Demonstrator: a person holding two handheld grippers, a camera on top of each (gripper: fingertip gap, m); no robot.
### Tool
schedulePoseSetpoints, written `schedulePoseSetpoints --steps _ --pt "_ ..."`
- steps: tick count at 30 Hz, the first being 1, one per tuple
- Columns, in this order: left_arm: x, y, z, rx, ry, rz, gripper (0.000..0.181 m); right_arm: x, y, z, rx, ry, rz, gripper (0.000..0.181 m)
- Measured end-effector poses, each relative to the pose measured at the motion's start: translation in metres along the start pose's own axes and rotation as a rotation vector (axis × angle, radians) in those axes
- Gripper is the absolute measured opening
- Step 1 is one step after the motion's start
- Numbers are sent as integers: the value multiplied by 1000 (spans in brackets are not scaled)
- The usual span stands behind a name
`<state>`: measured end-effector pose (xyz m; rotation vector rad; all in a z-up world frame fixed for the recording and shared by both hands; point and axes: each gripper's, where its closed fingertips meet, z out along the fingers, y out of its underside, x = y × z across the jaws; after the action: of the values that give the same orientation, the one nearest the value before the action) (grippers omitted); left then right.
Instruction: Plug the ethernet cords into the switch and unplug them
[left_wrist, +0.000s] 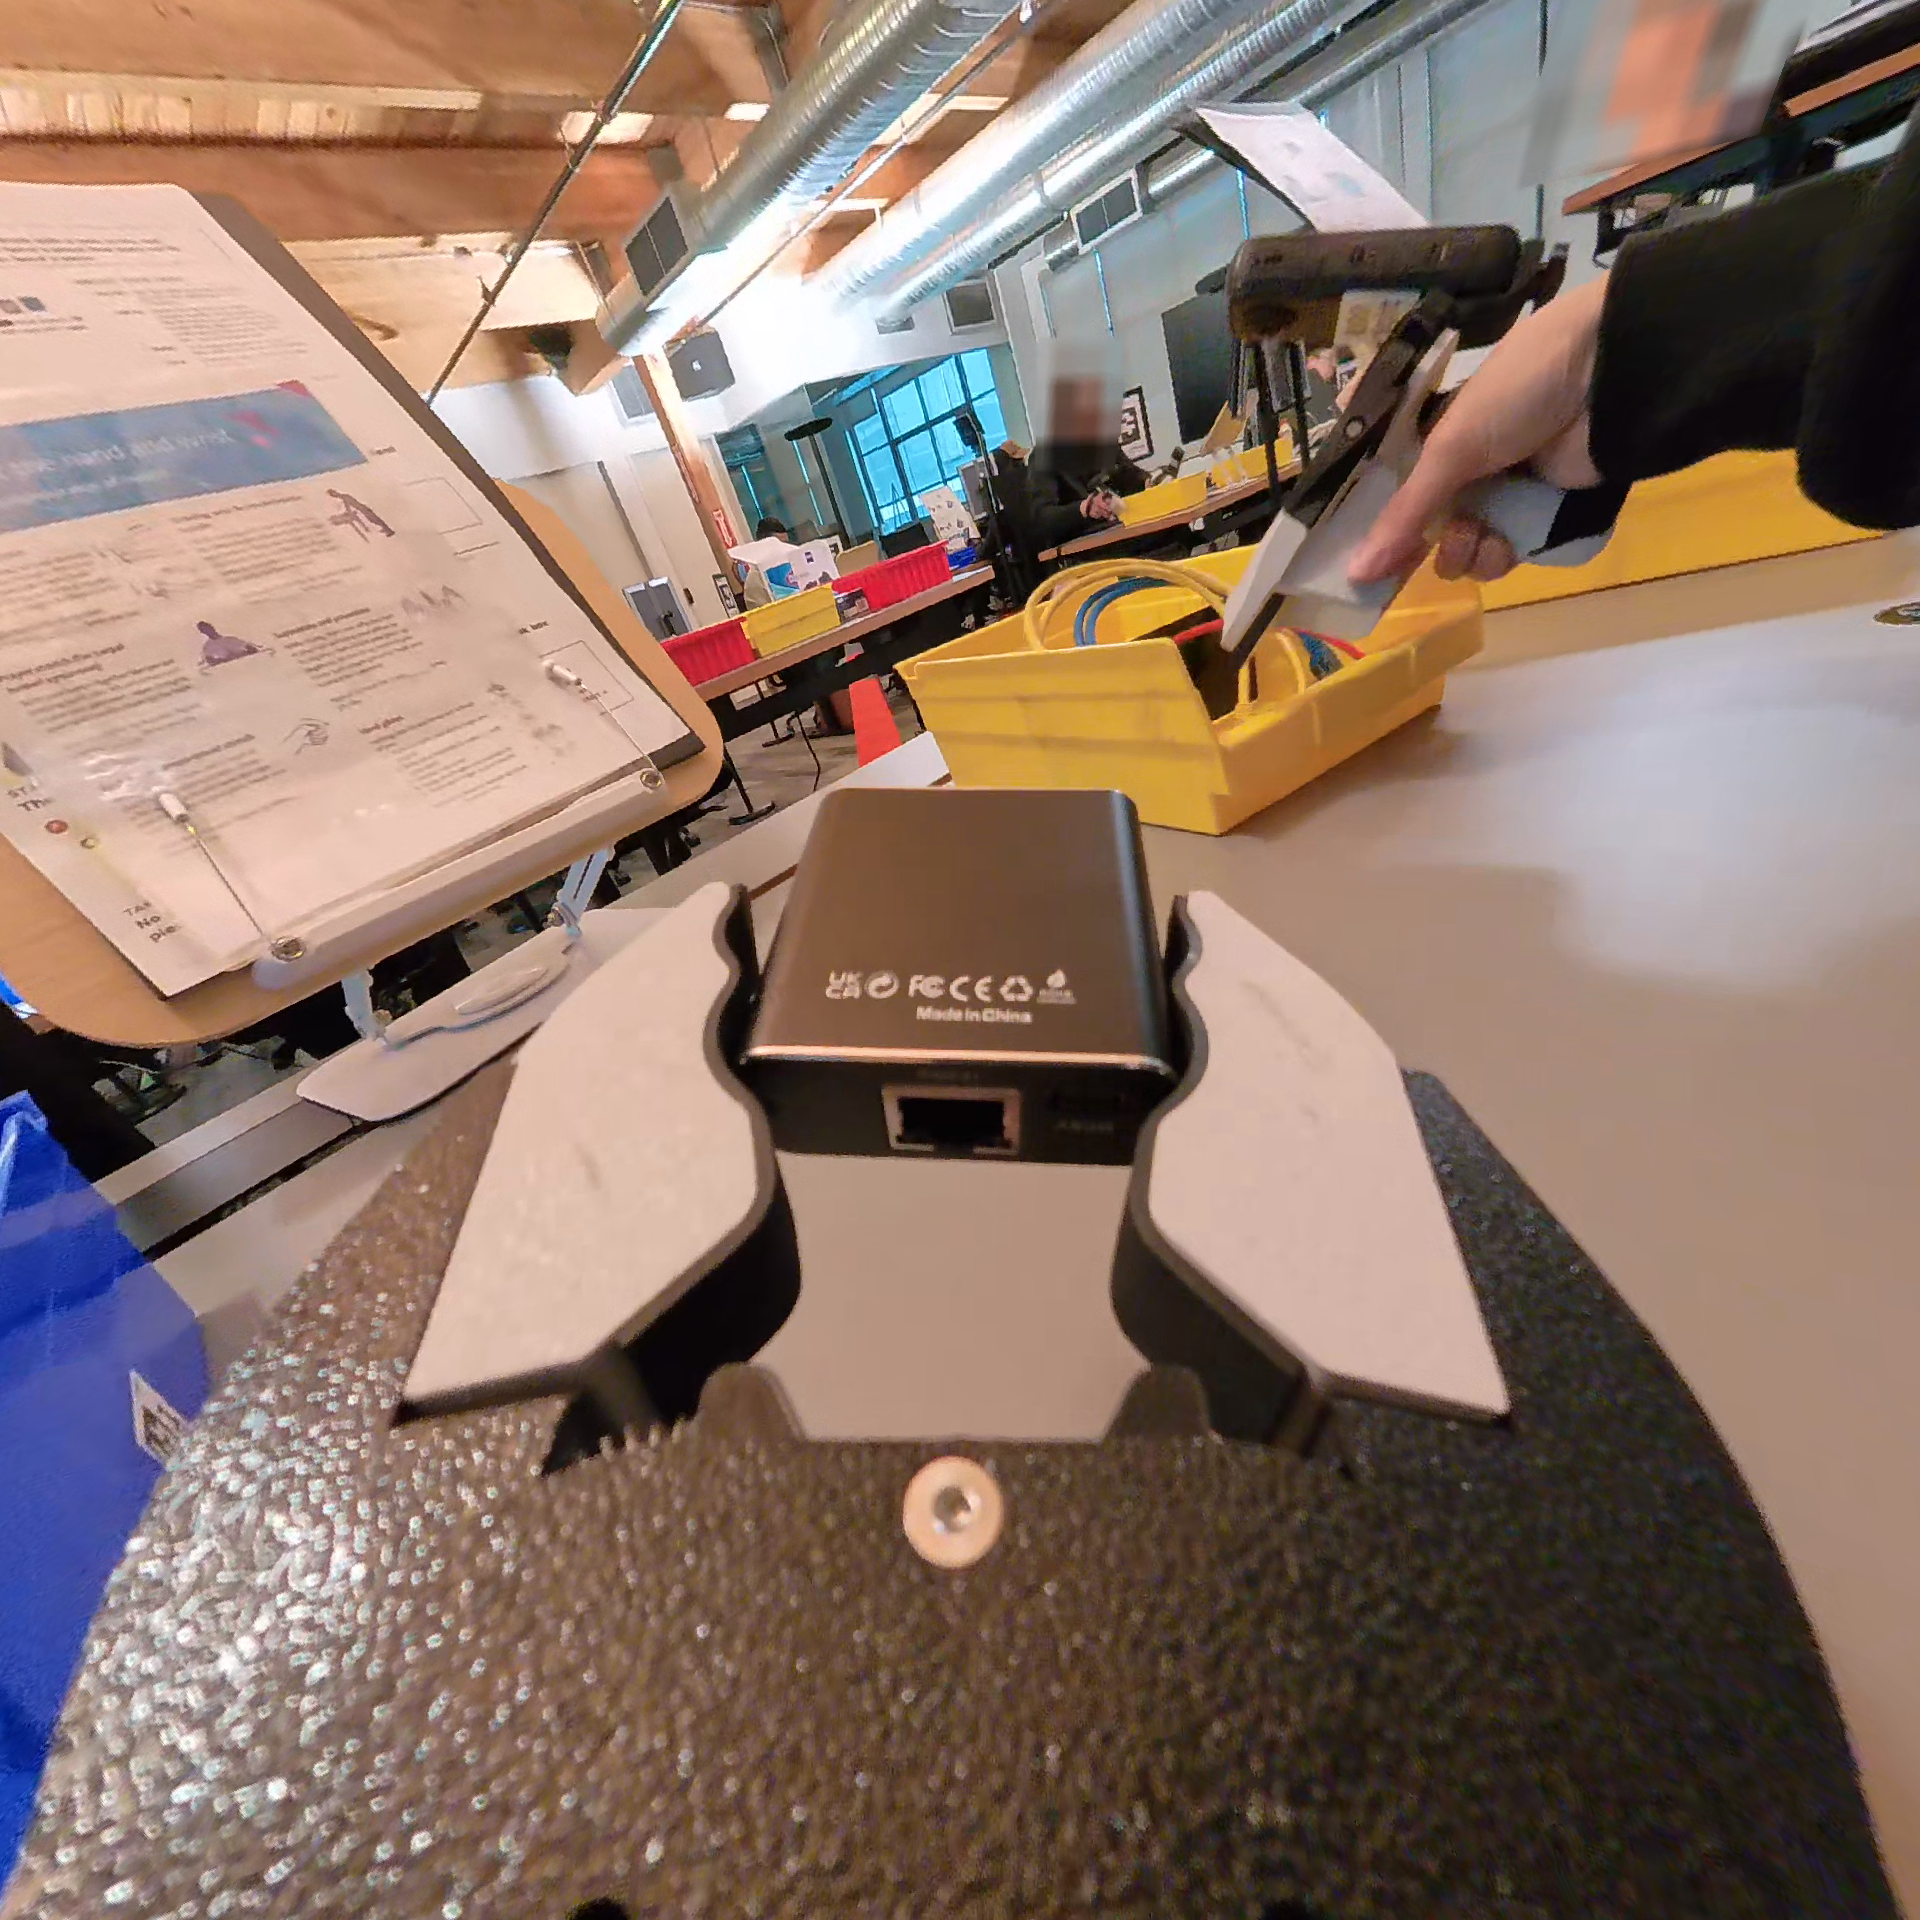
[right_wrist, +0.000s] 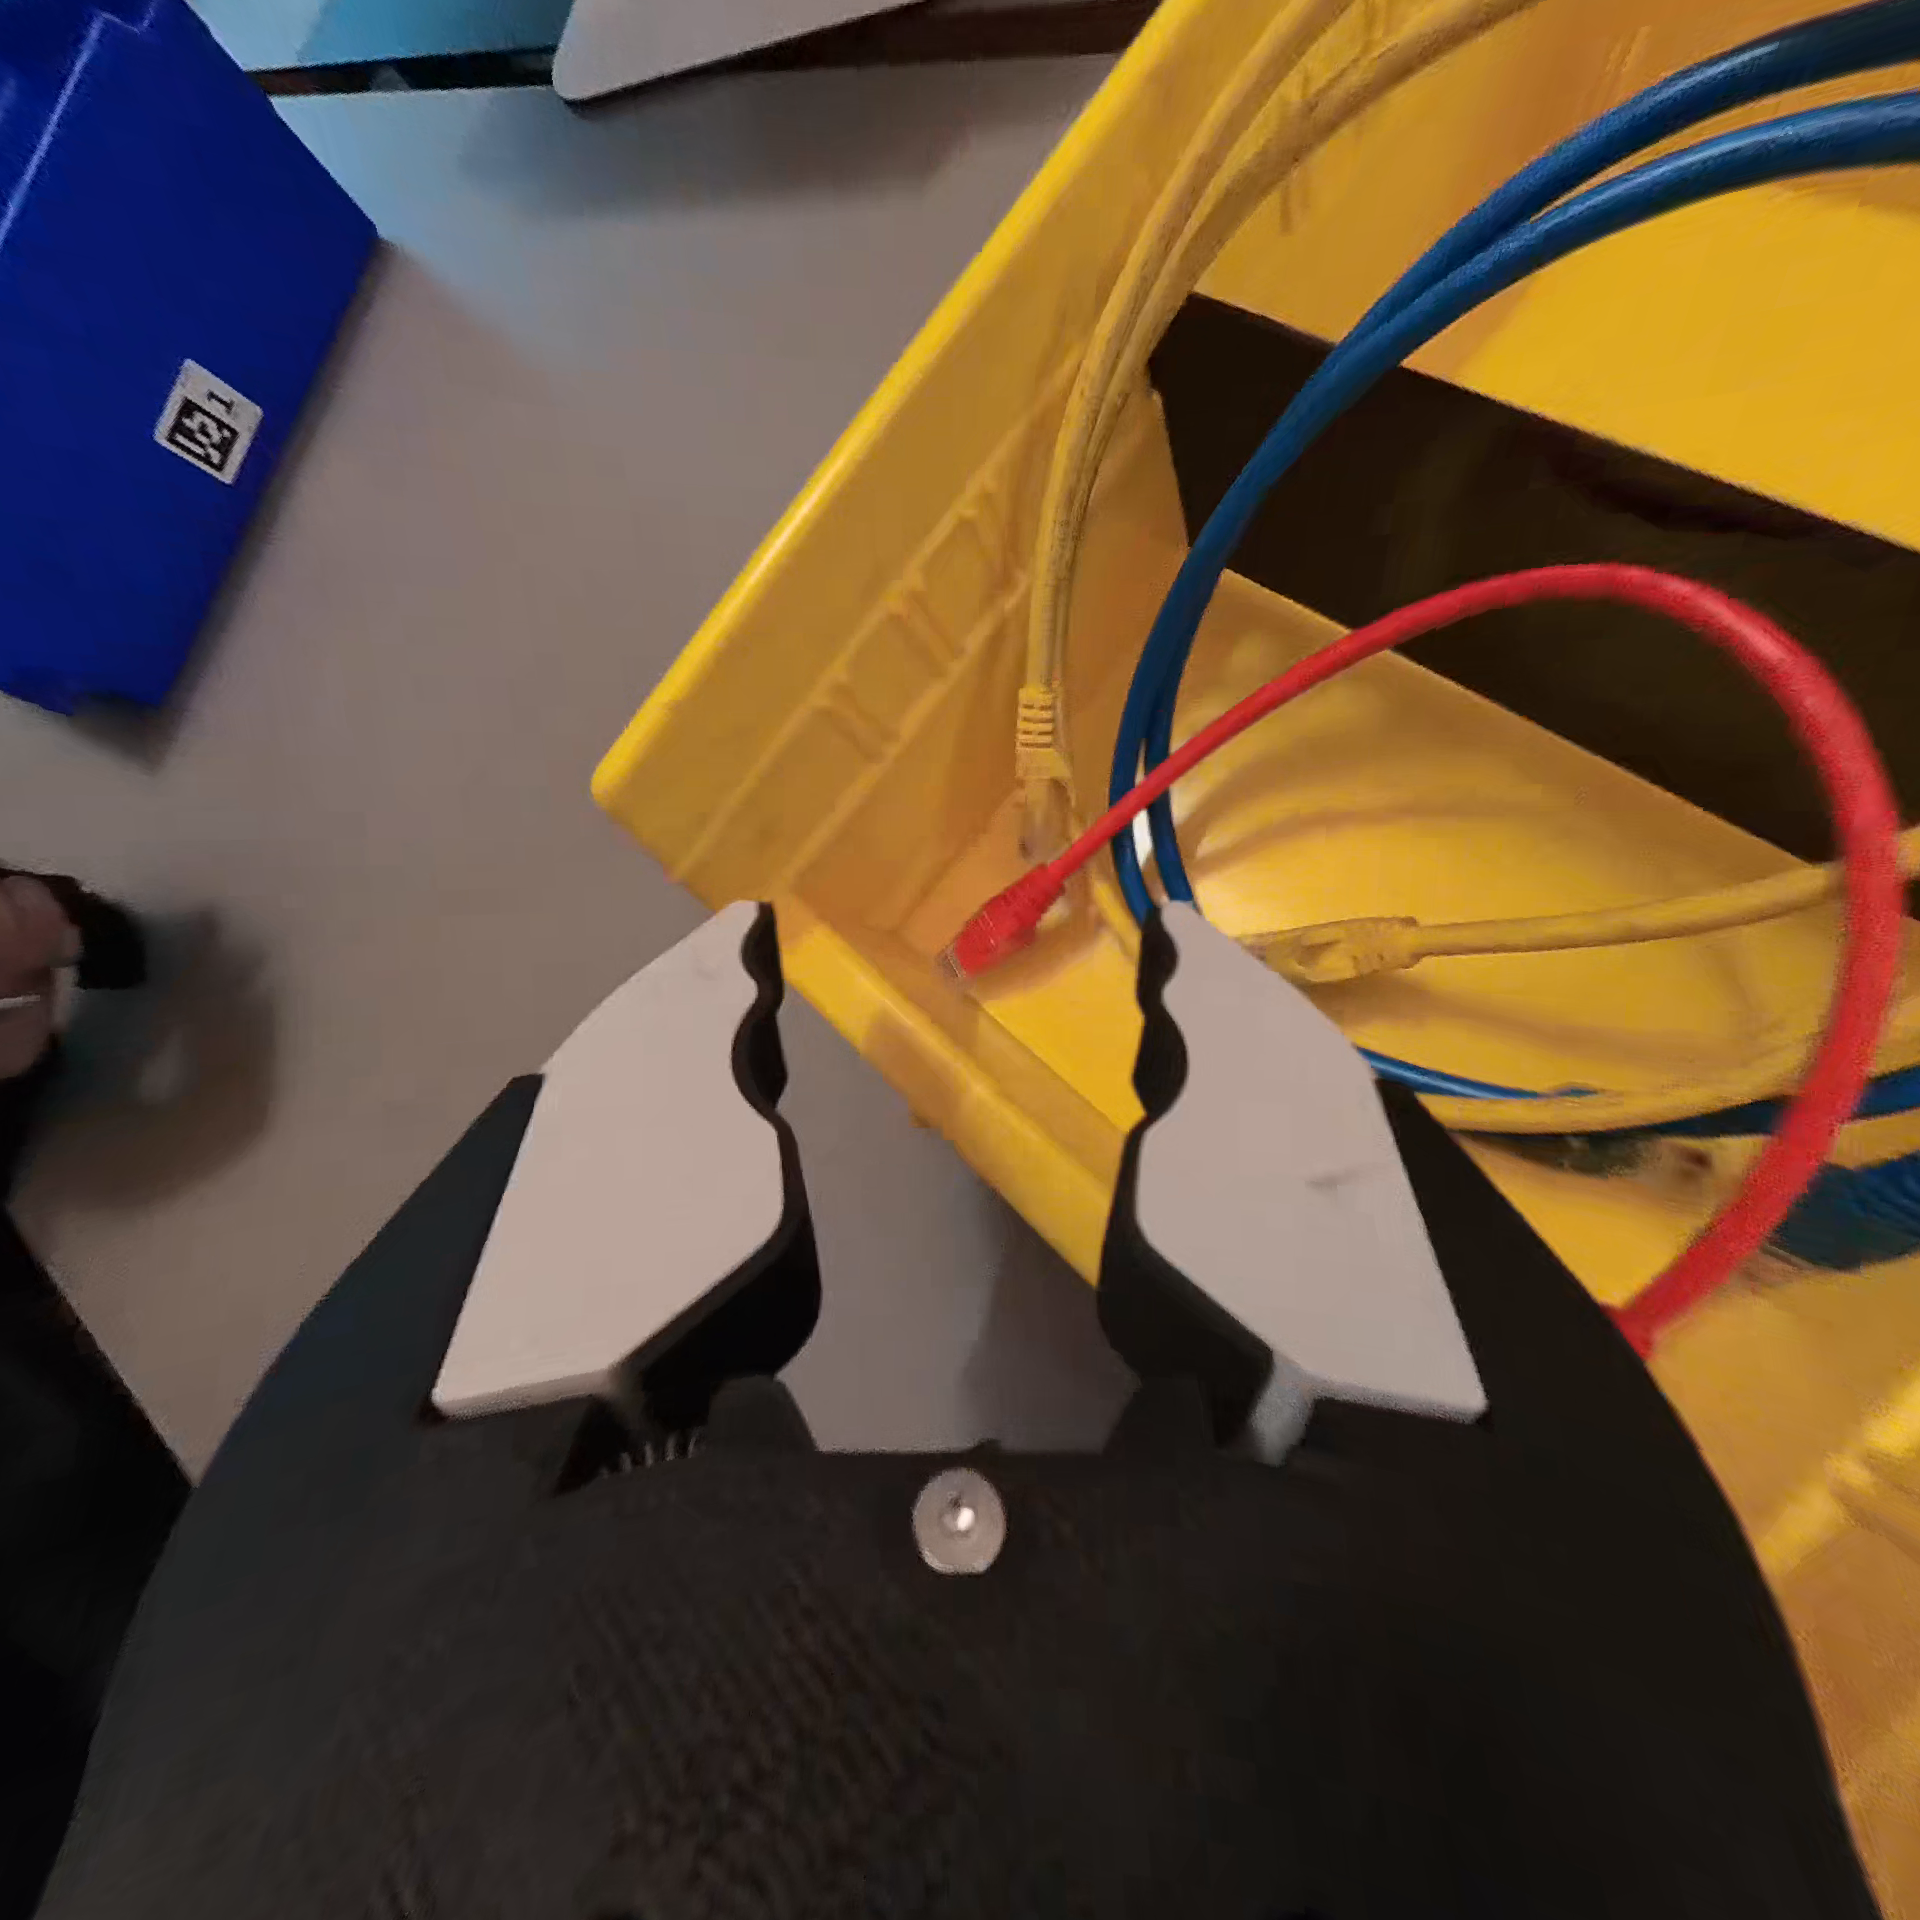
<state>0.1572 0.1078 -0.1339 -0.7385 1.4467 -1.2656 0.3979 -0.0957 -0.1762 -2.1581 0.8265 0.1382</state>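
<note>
The left gripper (left_wrist: 961, 987) clamps the black switch (left_wrist: 961, 935) between its two grey fingers (left_wrist: 623, 1143), pressing on its side walls. The switch lies flat, its long axis running along the fingers, with one port facing back toward the camera and its printed face upward. It sits just above the grey table (left_wrist: 1558, 987), short of the yellow bin (left_wrist: 1091, 727) that stands toward the table's far side. The right gripper (right_wrist: 956, 925) hangs over that bin's near corner (right_wrist: 727, 727), fingers spread wide and empty, its tips just short of the red cord (right_wrist: 1003, 930) plug. Yellow cords (right_wrist: 1070, 540) and blue cords (right_wrist: 1153, 727) coil inside the bin. A blue bin (right_wrist: 135, 364) rests at the table's left edge beside a tilted instruction board (left_wrist: 260, 571). Behind is a workshop with long tables, red and yellow bins, and silver ceiling ducts (left_wrist: 935, 125).
</note>
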Motion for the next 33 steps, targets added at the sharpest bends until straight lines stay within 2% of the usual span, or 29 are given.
schedulePoseSetpoints --steps 3,5,9,11,13,15,17,22,23,24,25,27,30,31,33 --pt "-2 0 -1 5 -2 -20 74 -7 -11 -22 41 -8 1 77" --pt "-1 0 -1 6 6 -25 74 -36 -21 -33 98 -79 -53 80" --pt "5 -2 -1 20 44 -33 74 -132 8 -15 -9 -296 -249 90" --pt "16 -7 -2 53 97 -20 74 -191 35 1 -94 -477 -294 96" --pt "26 -14 -4 86 145 5 74 -248 60 12 -189 -686 -261 98" --pt "38 -21 -6 120 193 36 74 -297 76 11 -266 -898 -200 88" --pt "50 -27 -9 155 238 91 74 -327 80 14 -301 -1028 -159 77" --pt "68 -28 -13 161 275 249 74 -352 92 36 -422 -1102 -118 78" --pt "69 -26 -13 150 274 276 74 -358 97 34 -446 -1145 -135 71" --pt "70 -24 -13 144 270 295 75 -362 102 33 -463 -1177 -173 37" --pt "68 -23 -12 138 257 308 74 -361 104 38 -453 -1149 -213 28" --pt "64 -17 -10 97 225 329 74 -359 104 44 -466 -1128 -250 27" --pt "56 -15 -9 95 173 308 80 -347 97 50 -487 -1003 -369 27" --pt "52 -17 -11 98 159 291 85 -337 85 50 -468 -937 -418 27" --pt "44 -20 -14 102 149 244 85 -296 42 54 -395 -689 -511 27"
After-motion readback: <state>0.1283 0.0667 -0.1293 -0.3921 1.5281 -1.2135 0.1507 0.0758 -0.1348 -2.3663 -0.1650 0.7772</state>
